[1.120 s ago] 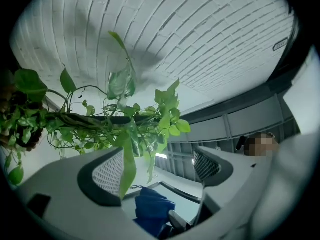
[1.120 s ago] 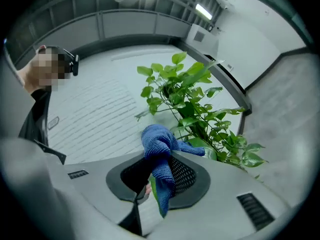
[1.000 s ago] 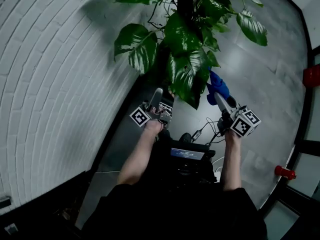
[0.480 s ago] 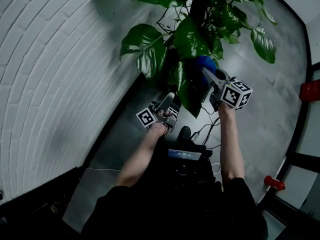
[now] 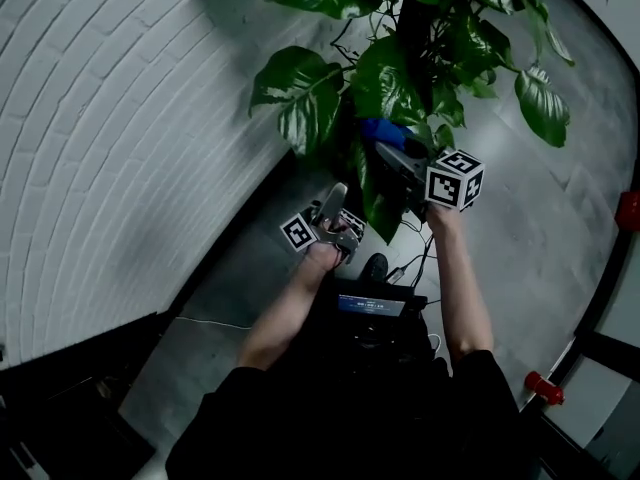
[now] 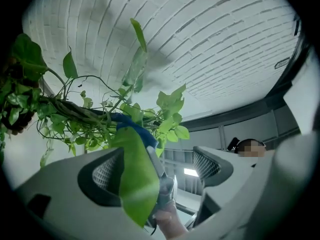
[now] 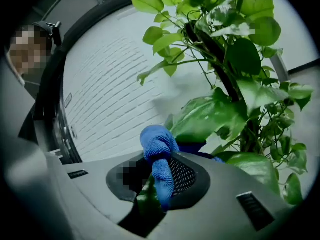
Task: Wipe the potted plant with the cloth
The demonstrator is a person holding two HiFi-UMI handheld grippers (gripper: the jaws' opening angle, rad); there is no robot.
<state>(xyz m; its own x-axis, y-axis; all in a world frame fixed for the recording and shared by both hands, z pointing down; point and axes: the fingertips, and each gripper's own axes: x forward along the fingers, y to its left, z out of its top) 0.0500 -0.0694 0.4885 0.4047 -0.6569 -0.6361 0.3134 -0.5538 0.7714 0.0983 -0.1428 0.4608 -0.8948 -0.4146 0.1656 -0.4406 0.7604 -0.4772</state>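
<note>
The potted plant (image 5: 400,58) rises ahead of me with large glossy leaves on a dark stem. My right gripper (image 5: 388,153) is shut on the blue cloth (image 5: 382,130), which it presses against a hanging leaf (image 5: 372,183). In the right gripper view the cloth (image 7: 159,151) bunches out between the shut jaws (image 7: 160,176), touching a broad leaf (image 7: 210,116). My left gripper (image 5: 335,196) is just below that leaf, open. In the left gripper view the leaf (image 6: 134,179) hangs between the spread jaws (image 6: 157,159), close to the left one, with the cloth (image 6: 135,127) behind it.
A white brick wall (image 5: 110,138) runs along the left, close to the plant. Grey floor (image 5: 540,228) spreads to the right, with cables (image 5: 405,258) by my feet. Red objects (image 5: 630,210) (image 5: 540,386) sit along the dark right edge.
My right gripper has carried the cloth up and left into the foliage, onto a hanging leaf. The left gripper has risen slightly under the same leaf.
</note>
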